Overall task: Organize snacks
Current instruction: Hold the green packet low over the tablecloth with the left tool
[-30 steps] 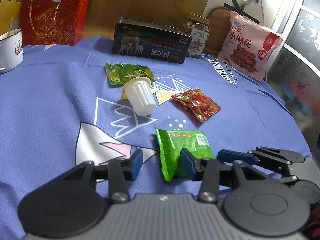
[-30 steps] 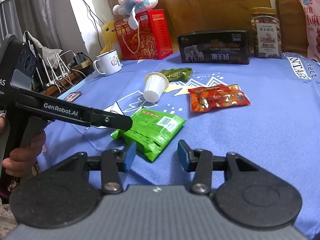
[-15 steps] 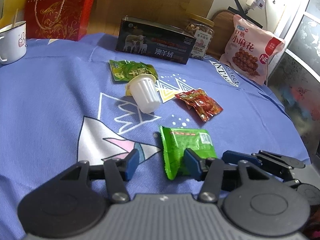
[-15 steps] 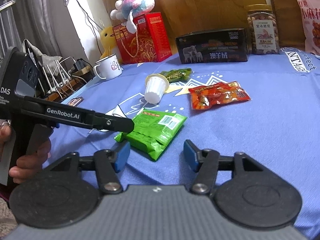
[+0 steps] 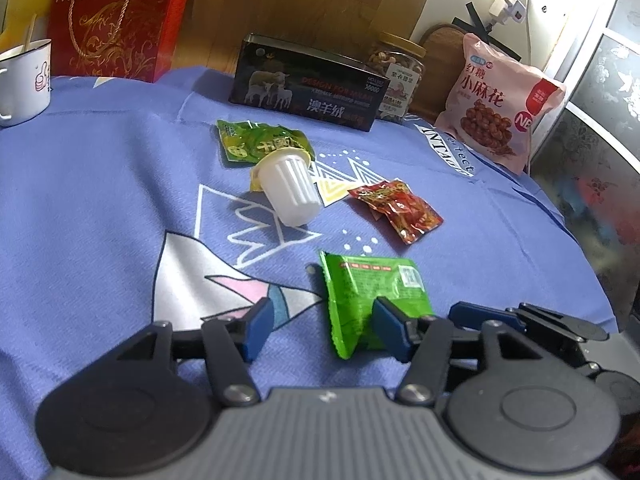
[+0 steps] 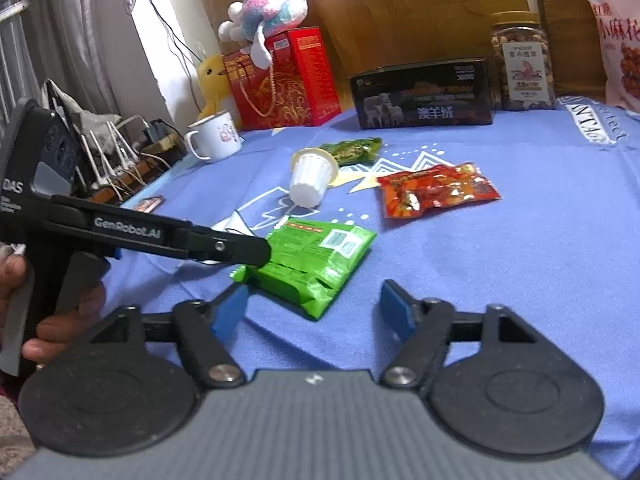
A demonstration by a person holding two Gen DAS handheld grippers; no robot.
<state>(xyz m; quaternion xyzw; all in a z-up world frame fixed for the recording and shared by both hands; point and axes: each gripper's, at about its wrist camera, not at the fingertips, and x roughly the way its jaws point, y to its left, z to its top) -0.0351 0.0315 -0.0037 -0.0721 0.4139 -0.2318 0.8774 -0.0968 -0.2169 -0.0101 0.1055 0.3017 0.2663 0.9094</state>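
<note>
A flat green snack packet lies on the blue tablecloth close in front of both grippers. My left gripper is open and its jaws are opening. The packet's near corner lies between them, and the pads do not press on it. My right gripper is open wide and still opening, with the packet's near tip just between its fingers, untouched. Farther back lie a white ribbed cup on its side, a red packet and another green packet.
Along the back stand a black box, a nut jar, a pink snack bag, a red gift box and a white mug. A hand holds the left gripper's handle. The table edge runs at the right.
Both grippers' jaws have spread wider, the right one by more. The hands and the snacks have stayed where they were.
</note>
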